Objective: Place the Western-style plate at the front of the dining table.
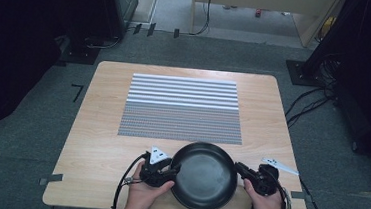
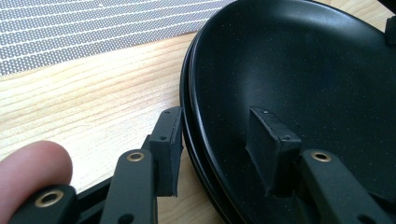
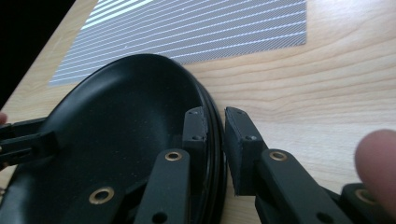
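A black round dish [image 1: 202,178] sits at the table's front edge, between the person's two hands. My left gripper [image 1: 173,171] is at its left rim and stands open. In the left gripper view the left gripper [image 2: 217,122] straddles the rim of the dish [image 2: 299,70], one pad [image 2: 170,140] against the outside and the other pad [image 2: 268,140] inside, off the wall. My right gripper [image 1: 241,169] is at the right rim. In the right gripper view the right gripper [image 3: 215,119] is shut on the rim of the dish [image 3: 116,121], one pad on each side.
A grey striped mat [image 1: 182,109] covers the middle of the wooden table [image 1: 95,142], just beyond the dish. Dark floor, cables and black stands surround the table. Bare wood lies left and right of the dish.
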Tool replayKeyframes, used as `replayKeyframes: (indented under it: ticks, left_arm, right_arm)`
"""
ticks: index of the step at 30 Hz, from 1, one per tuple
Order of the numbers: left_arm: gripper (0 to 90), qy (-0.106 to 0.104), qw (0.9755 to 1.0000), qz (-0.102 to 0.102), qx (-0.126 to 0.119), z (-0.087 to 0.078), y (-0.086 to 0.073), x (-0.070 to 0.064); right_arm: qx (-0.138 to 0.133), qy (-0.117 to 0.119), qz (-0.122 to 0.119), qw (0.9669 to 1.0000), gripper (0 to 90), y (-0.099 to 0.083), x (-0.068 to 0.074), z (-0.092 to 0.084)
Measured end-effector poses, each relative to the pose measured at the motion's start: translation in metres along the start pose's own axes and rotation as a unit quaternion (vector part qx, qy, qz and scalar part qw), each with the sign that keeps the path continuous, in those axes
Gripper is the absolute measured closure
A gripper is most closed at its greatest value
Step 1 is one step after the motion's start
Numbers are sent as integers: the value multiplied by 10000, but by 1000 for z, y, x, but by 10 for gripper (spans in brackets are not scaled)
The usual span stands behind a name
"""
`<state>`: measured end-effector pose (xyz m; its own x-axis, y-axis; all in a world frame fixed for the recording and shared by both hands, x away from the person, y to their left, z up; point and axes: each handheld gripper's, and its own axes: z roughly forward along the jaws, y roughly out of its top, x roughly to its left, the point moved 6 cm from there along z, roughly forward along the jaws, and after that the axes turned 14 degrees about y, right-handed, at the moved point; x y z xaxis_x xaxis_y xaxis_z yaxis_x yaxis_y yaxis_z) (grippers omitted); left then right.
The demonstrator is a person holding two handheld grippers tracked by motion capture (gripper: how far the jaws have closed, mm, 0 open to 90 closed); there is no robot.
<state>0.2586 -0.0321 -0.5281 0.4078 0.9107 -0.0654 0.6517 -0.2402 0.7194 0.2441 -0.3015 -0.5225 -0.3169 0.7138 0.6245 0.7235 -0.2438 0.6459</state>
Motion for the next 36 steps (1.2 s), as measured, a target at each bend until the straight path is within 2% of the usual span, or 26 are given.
replayKeyframes:
  ticks: [1,4,6,7,10,14,18,21,28,32,36]
  left_arm:
    - [571,0,10000,-23,-2,0,0,0]
    - [573,-16,10000,-49,0,0,0,0]
    - [573,-40,10000,-70,5,0,0,1]
    - [573,-51,10000,-71,7,0,0,1]
    - [573,-60,10000,-69,5,0,0,1]
    - [568,-73,9999,-75,1,0,-1,1]
    - [561,-173,9996,-211,45,1,-2,2]
    - [561,-194,9996,-221,47,1,-2,3]
    - [562,-253,9994,-229,66,1,-2,4]
    - [565,-271,9993,-234,73,1,-3,4]
    - [566,-319,9992,-245,86,1,-3,5]
  right_arm:
    - [40,76,55,9999,790,-1,1,1]
    - [33,79,66,9999,785,-1,1,1]
    - [-66,62,60,9999,769,1,0,0]
    - [-216,-1,69,9997,749,3,-2,-4]
    - [-290,-55,130,9995,741,5,-5,-6]
    - [-263,-23,197,9995,738,3,-9,-4]
    - [-115,49,208,9997,736,1,-6,-1]
    - [-100,31,218,9997,730,0,-6,-1]
    - [-229,27,324,9992,706,4,-9,-4]
    - [-223,-61,387,9990,712,3,-13,-5]
    - [-183,39,520,9985,741,3,-14,-5]
